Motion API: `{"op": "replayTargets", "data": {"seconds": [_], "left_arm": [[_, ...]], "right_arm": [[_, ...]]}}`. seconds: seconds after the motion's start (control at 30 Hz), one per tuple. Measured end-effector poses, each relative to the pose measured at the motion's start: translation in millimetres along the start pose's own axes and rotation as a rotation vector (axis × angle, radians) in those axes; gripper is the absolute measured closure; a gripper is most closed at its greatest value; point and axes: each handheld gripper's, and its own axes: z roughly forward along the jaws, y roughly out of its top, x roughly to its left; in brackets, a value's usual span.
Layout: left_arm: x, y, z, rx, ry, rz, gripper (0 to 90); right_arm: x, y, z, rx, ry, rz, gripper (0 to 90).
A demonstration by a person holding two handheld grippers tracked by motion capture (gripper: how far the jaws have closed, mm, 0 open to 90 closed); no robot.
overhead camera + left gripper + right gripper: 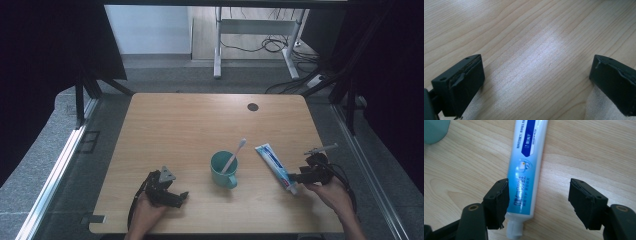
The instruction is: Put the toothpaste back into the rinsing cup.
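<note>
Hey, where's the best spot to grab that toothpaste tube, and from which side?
Grip the toothpaste tube across its width near the cap end, coming from above. It lies flat on the table, and the open right gripper already straddles that end.

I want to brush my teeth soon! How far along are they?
Done: the toothbrush already stands in the green cup. In hand: the right gripper, jaws open, is around the toothpaste tube, not squeezing. Left: grabbing it. The left gripper waits open.

R gripper [539, 203] jaws wide apart, straddling toothpaste tube [525, 170] cap end.
</note>
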Motion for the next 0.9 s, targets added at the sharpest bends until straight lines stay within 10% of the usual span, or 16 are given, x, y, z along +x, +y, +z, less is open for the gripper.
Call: {"op": "replayTargets", "data": {"seconds": [0.9], "left_arm": [[0.2,0.1,-0.1,0.002,0.000,0.002,0.0]], "right_arm": [[27.1,67.5,45.4,0.398,-0.082,-0.146,29.1]]}}
